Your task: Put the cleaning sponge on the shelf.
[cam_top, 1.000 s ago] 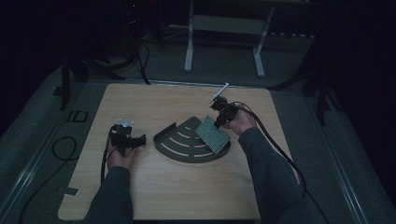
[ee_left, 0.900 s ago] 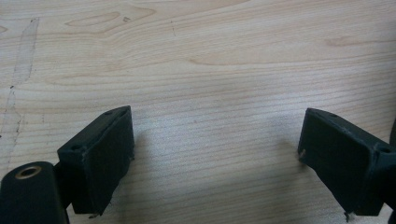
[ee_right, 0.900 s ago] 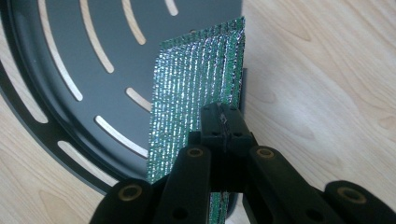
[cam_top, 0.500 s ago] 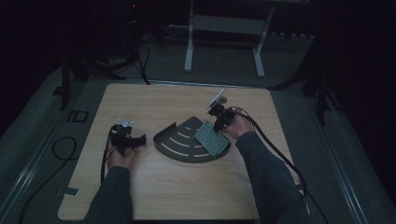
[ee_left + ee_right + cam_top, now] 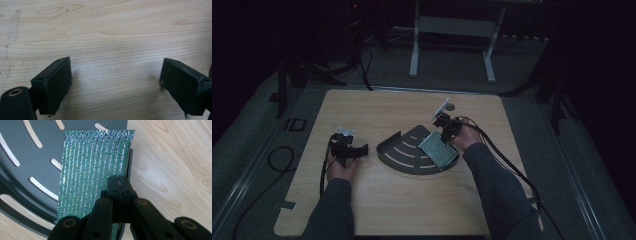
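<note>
Right of centre in the high view, the right gripper [image 5: 446, 131] is clenched on the near edge of a green pad [image 5: 438, 149], a ribbed rectangle with silvery threads. Its own view shows the jaws pressed together on that edge at lower centre, with the green pad [image 5: 93, 167] running up the frame away from them. The pad lies on a dark tray [image 5: 404, 152], a quarter-round sheet with curved slots; its right part overlaps the tray's straight right edge, beyond which bare wood shows. In the right gripper view the tray [image 5: 32, 160] takes the upper left, its slots letting pale wood show through, and its curved rim runs along the lower left. A grey plate stands up from the top of the gripper toward the far side of the table [image 5: 377, 107], and a cable trails back along the sleeve to the lower right.

Left of centre in the high view, the left gripper [image 5: 349, 150] rests on the table, well apart from the tray's left corner. Its jaws stand released and wide apart; in its own view the two black pads [image 5: 53, 82] frame bare wood grain and hold nothing.
</note>
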`<state>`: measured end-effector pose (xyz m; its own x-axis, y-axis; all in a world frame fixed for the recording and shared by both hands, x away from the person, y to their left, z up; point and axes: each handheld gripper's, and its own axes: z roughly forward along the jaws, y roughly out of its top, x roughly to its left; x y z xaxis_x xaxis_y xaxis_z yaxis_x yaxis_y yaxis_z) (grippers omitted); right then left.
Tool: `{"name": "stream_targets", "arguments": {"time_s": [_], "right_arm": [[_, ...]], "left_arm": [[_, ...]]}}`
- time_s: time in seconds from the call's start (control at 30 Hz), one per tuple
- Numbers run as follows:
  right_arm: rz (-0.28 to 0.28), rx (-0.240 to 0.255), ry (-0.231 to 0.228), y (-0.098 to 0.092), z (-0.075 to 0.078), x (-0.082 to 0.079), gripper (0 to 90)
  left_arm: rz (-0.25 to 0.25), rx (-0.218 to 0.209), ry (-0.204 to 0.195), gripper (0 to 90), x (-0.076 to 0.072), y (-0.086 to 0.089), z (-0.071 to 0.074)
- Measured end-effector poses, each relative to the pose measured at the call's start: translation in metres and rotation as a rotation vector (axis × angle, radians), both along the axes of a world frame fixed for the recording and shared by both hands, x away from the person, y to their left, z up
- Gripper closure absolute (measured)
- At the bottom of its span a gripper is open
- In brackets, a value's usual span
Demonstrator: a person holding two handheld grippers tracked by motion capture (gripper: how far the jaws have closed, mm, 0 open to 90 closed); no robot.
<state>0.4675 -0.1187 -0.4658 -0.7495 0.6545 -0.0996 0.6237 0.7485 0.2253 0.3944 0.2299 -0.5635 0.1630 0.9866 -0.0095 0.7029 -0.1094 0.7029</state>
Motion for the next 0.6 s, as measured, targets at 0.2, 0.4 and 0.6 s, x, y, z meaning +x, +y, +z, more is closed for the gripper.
{"name": "stream_targets", "arguments": {"time_s": [0.2,0.4,0.6], "right_arm": [[-0.013,-0.006,0.004,-0.0006,-0.0036,0.0016,89.5],[-0.015,-0.010,0.001,-0.0010,-0.0073,0.0031,89.3],[-0.012,-0.012,0.002,-0.0007,-0.0090,0.0043,89.3]], "left_arm": [[0.000,-0.001,0.000,11.0,0.0000,0.0000,0.0000],[0.001,-0.001,-0.001,11.0,0.0001,-0.0001,0.0000],[0.001,-0.001,-0.001,11.0,0.0001,-0.0001,0.0000]]}}
